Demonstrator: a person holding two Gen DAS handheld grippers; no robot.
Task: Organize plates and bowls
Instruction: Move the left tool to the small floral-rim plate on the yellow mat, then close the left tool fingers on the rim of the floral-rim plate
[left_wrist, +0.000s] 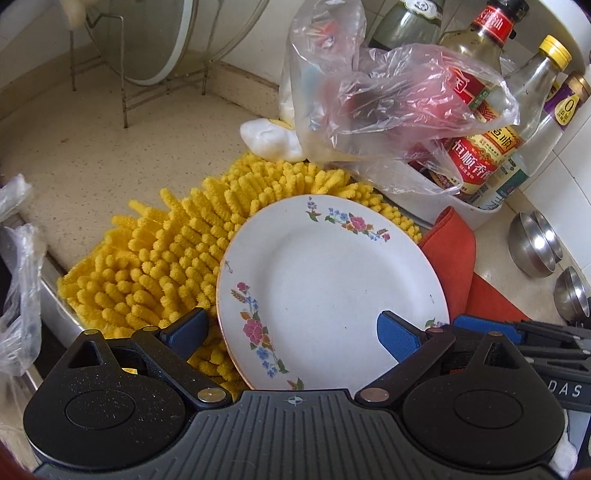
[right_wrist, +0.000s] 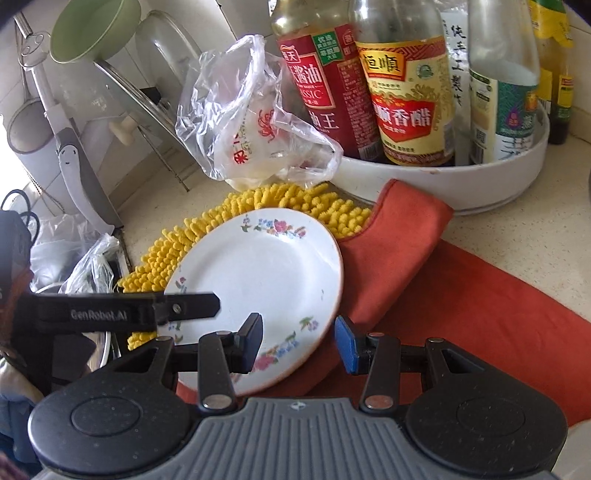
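Tray (right_wrist: 480, 192) holds sauce bottles (right_wrist: 406, 96); plate (right_wrist: 258, 280) empty.

Plate (left_wrist: 332, 291): white, thin orange-brown rim line, sprays of pink, blue and purple flowers with green leaves round the border. Chenille mat (left_wrist: 155, 258): bright yellow. Cloth (right_wrist: 480, 295): orange-red. Desk (left_wrist: 110, 147): beige, finely speckled. Left gripper (left_wrist: 291, 332): black body, grey ribbed plate, blue pads. Right gripper (right_wrist: 299, 339): same black and grey, blue pads. Soy sauce bottle (right_wrist: 317, 88): dark red label, white characters. Vinegar bottle (right_wrist: 406, 99): yellow and red label. Turntable tray (right_wrist: 443, 184): white. Plastic bag (right_wrist: 251, 122): clear, red print. Steel bowls (left_wrist: 535, 243): silver. Bowl on rack (right_wrist: 96, 29): pale green.
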